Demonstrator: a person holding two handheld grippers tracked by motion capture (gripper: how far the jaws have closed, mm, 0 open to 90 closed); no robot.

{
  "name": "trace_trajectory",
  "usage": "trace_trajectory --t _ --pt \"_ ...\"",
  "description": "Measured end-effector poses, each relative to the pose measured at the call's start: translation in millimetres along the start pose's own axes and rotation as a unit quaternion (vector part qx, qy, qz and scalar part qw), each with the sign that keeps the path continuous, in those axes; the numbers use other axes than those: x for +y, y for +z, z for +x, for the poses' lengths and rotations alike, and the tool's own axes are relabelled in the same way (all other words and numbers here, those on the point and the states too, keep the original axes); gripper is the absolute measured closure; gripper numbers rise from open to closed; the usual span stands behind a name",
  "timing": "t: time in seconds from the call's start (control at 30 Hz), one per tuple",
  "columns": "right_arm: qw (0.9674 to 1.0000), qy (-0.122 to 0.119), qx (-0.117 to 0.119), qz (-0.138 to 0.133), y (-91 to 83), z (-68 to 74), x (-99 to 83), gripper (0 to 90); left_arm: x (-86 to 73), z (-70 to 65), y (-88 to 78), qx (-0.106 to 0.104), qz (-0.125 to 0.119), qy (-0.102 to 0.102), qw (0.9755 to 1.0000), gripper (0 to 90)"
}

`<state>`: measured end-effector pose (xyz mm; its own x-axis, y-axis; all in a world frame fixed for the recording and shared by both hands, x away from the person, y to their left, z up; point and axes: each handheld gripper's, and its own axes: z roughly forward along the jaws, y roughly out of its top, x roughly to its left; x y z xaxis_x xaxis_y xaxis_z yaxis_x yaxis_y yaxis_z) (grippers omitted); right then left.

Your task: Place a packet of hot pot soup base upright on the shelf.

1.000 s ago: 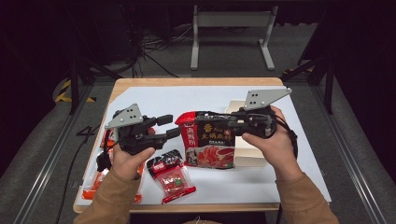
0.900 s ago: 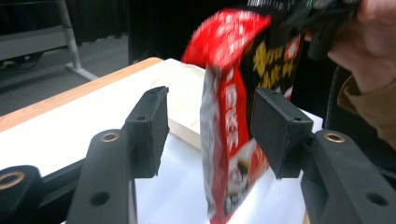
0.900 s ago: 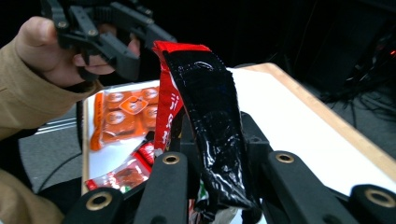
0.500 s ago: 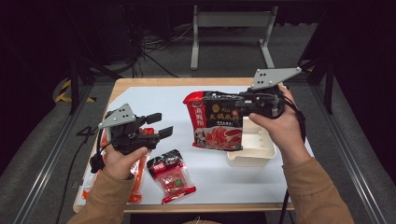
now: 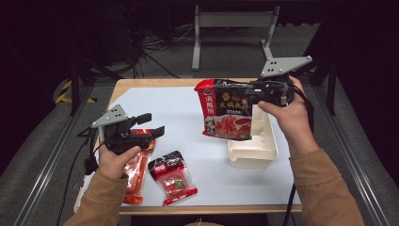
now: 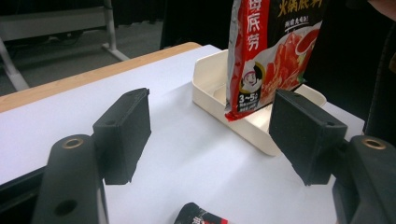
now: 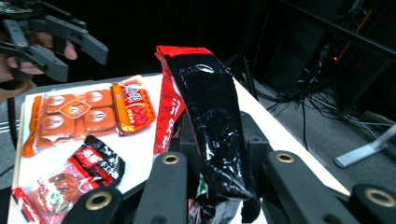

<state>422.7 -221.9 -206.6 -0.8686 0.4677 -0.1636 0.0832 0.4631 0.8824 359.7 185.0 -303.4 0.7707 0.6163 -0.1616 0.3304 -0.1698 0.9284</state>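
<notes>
Holding a red-and-black soup base pouch (image 5: 227,109) off the table, your right gripper (image 5: 263,92) has its 2 jaws clamped on the pouch's edge, and the pouch hangs out to the gripper's left, upright, with its lower edge over the near-left part of the white tray (image 5: 254,146). In the right gripper view the pouch (image 7: 205,121) rises edge-on between the 2 black jaws, pinched near its bottom. The tray sits below that gripper, on the white table cover (image 5: 179,103), and is seen from the left gripper view as a cream-coloured tray (image 6: 210,79) with the pouch's bottom corner (image 6: 261,70) hanging just above its rim.

Your left gripper (image 5: 146,126) is held above the table cover with its 2 jaws spread wide and nothing between them; the left gripper view shows only bare cover in the gap. It points toward the pouch and tray, well apart from both. Beneath that gripper and your left hand (image 5: 115,160) lies an orange packet (image 5: 136,174), partly covered by them. Just to the gripper's right and nearer to you lies a small clear-and-red packet with a black top (image 5: 173,178), flat on the cover. In the right gripper view both packets lie to the left of the jaws: the orange packet (image 7: 70,114) farther off, the small packet (image 7: 74,179) closer, with your left gripper (image 7: 70,49) raised above them.
</notes>
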Motion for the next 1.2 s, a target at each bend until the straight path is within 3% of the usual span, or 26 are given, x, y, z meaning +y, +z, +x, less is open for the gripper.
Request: trace_trajectory --t 0.23,0.4,0.8,1.2 --pt "0.9999 -0.009 -0.009 -0.007 -1.9 -16.4 -3.1 75.9 -2.0 3.7 -2.5 0.004 0.004 -0.006 1.0 29.6" --pt "0.9994 -0.021 -0.025 0.005 -2.8 -26.2 -6.0 75.9 -4.0 6.7 -4.3 0.007 0.006 -0.01 0.9999 29.3" --pt "0.9991 -0.013 -0.041 -0.002 -5.6 -54.8 -21.2 75.8 -8.5 12.8 -5.4 0.011 0.013 -0.02 0.9997 28.8" --pt "0.9979 -0.034 -0.055 -0.007 -6.9 -70.7 -31.9 75.8 -11.5 17.4 -8.4 0.015 0.017 -0.023 0.9995 28.1"
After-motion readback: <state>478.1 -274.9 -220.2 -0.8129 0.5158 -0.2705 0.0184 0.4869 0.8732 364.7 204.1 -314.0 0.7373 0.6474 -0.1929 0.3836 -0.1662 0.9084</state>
